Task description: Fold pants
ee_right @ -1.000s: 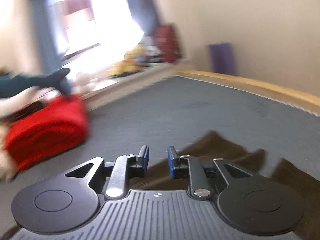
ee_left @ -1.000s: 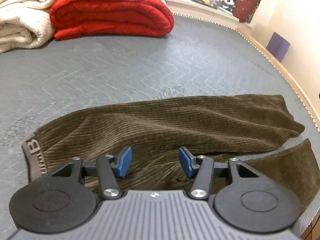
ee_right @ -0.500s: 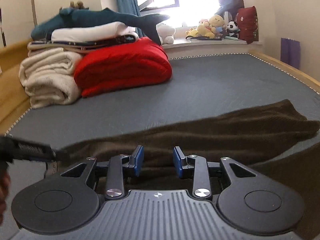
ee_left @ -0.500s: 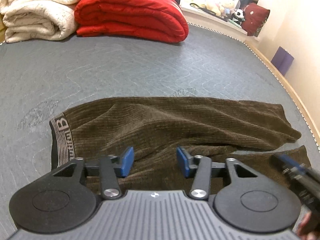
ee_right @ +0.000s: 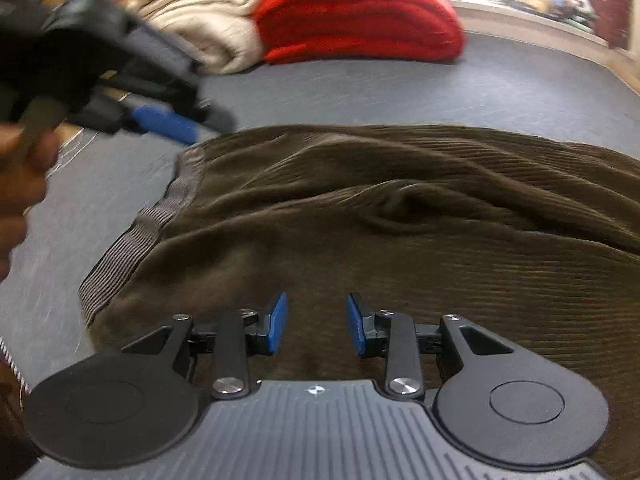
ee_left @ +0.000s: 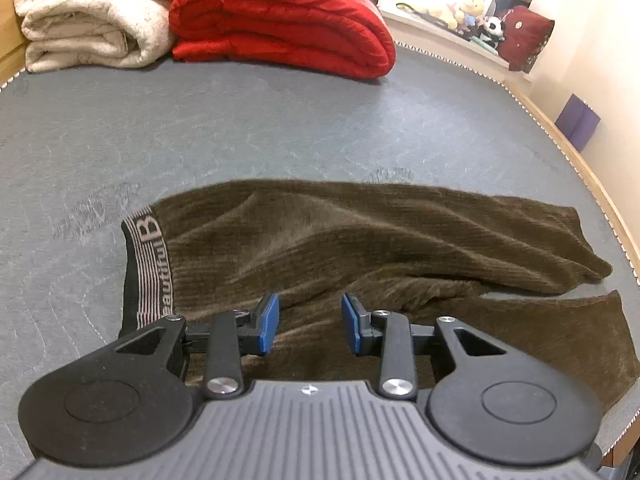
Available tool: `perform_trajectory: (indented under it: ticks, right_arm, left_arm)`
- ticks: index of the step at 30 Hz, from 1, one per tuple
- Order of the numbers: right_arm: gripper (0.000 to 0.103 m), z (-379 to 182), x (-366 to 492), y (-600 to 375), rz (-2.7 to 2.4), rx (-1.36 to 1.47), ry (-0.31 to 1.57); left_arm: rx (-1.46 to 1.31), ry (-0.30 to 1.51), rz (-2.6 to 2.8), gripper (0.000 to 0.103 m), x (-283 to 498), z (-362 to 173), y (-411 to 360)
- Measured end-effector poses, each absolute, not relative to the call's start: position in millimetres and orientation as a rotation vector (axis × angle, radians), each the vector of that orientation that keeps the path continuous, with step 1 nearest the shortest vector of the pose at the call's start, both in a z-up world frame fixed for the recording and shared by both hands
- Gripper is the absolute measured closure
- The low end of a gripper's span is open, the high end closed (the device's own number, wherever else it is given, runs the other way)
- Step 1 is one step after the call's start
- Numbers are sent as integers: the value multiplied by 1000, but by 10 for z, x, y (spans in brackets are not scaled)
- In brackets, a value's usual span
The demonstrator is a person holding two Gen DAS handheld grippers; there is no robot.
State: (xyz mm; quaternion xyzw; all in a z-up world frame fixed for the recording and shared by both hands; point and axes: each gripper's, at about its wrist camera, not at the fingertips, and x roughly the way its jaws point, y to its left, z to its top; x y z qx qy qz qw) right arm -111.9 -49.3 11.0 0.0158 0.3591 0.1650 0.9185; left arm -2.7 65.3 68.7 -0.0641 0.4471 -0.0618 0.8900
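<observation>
We see the brown ribbed pants (ee_left: 360, 248) lying flat across the grey bed (ee_left: 240, 128), waistband to the left, legs running right. Our left gripper (ee_left: 308, 326) hangs above the fabric near the waistband, blue pads apart, nothing between them. Our right gripper (ee_right: 316, 324) sits low over the seat area, pads likewise spread and empty; we cannot tell whether it touches the cloth. The waistband (ee_left: 150, 268) reads "Beautiful", partly hidden. Beyond lie a red blanket (ee_left: 280, 16) and a cream blanket (ee_left: 92, 20), side by side
</observation>
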Motion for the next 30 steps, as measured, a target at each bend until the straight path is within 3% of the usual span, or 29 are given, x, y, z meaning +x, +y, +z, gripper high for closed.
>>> perform_trajectory:
  ticks: [17, 25, 30]
  right_arm:
    - [68, -4, -1216, -203, 486, -95, 782]
    - [68, -292, -1386, 146, 650, -291, 874]
    - [64, -371, -1401, 216, 665, -330, 890]
  left_arm:
    - [-146, 1040, -119, 65, -152, 366, 1015]
    - [-153, 1029, -117, 65, -163, 415, 1072]
    - [-155, 1031, -120, 65, -168, 420, 1074]
